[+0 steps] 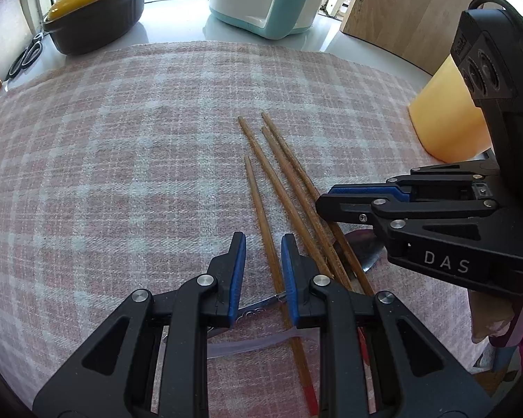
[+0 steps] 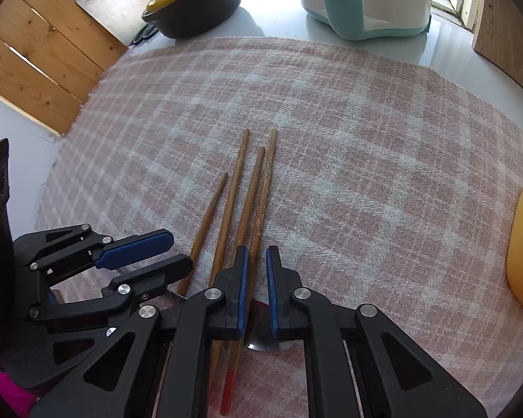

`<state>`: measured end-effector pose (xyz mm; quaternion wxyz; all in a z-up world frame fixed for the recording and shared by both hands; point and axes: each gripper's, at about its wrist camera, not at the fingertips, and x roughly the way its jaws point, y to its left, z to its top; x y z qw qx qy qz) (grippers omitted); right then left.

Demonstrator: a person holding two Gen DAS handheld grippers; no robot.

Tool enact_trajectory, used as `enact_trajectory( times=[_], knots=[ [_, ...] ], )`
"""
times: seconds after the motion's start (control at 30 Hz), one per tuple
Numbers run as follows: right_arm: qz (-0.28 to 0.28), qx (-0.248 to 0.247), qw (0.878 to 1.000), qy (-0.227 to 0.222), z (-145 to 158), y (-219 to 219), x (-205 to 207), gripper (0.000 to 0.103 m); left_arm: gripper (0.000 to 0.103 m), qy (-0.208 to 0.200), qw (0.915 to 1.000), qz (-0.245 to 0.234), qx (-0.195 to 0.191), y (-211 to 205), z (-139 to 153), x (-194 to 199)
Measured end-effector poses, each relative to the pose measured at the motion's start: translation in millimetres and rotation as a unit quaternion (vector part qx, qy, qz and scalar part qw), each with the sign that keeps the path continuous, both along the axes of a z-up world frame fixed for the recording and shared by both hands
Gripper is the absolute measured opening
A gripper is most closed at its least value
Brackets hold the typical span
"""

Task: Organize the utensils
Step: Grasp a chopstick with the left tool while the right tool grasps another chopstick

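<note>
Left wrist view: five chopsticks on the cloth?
No, four chopsticks lie on the plaid cloth, their tips fanned out ahead of the left gripper.

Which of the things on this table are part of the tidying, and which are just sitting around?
Part of the job:
chopsticks
spoon
left claw
right claw

Just lying about:
pot
scissors
white and teal appliance
orange container
checked cloth, which is only the surface
</note>
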<state>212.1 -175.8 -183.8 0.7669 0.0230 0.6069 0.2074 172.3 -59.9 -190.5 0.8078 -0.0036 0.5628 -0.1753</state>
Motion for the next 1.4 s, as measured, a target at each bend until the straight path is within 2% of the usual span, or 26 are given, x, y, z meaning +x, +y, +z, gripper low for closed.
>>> enact_trajectory(
  times=[0.13, 0.33, 0.4, 0.47, 0.57, 0.87, 0.97, 1.1, 1.4],
  knots=[
    [0.003, -0.022, 1.000, -0.003, -1.9, -1.1, 0.0, 0.008, 0.020, -0.002, 0.9999, -0.001, 0.014, -1.9, -4.7, 1.7],
    [0.003, -0.025, 1.000, -0.001, -3.0, 0.7, 4.4, 0.008, 0.019, -0.016, 0.9996, -0.003, 0.024, -7.8, -7.3, 5.3],
    [0.005, -0.032, 0.999, -0.002, -3.0, 4.0, 7.3, 0.008, 0.014, -0.023, 0.9993, -0.004, 0.029, -9.2, -7.2, 6.9],
    [0.007, -0.035, 0.999, -0.002, -3.3, 7.0, 10.9, 0.008, 0.008, -0.020, 0.9995, 0.003, 0.023, -6.1, -7.4, 10.4],
    [0.009, -0.040, 0.999, -0.002, -3.5, 10.3, 13.7, 0.007, 0.008, -0.012, 0.9999, 0.011, 0.004, 1.8, -7.4, 13.5],
    [0.016, -0.057, 0.998, -0.015, -3.4, 15.5, 14.7, 0.005, 0.007, -0.006, 0.9997, 0.025, -0.002, 3.1, -8.5, 17.9],
    [0.013, -0.055, 0.998, -0.021, -2.6, 14.2, 12.6, 0.005, 0.006, 0.000, 0.9991, 0.038, -0.021, 10.6, -7.9, 18.9],
    [0.004, -0.048, 0.998, -0.035, 2.2, 9.0, 5.5, 0.005, 0.005, -0.011, 0.9975, 0.059, -0.037, 25.7, 2.2, 16.9],
    [-0.007, -0.032, 0.996, -0.081, 30.3, -0.6, -9.6, 0.005, 0.005, -0.066, 0.9935, 0.087, -0.033, 58.3, 37.3, 6.6]
  ],
)
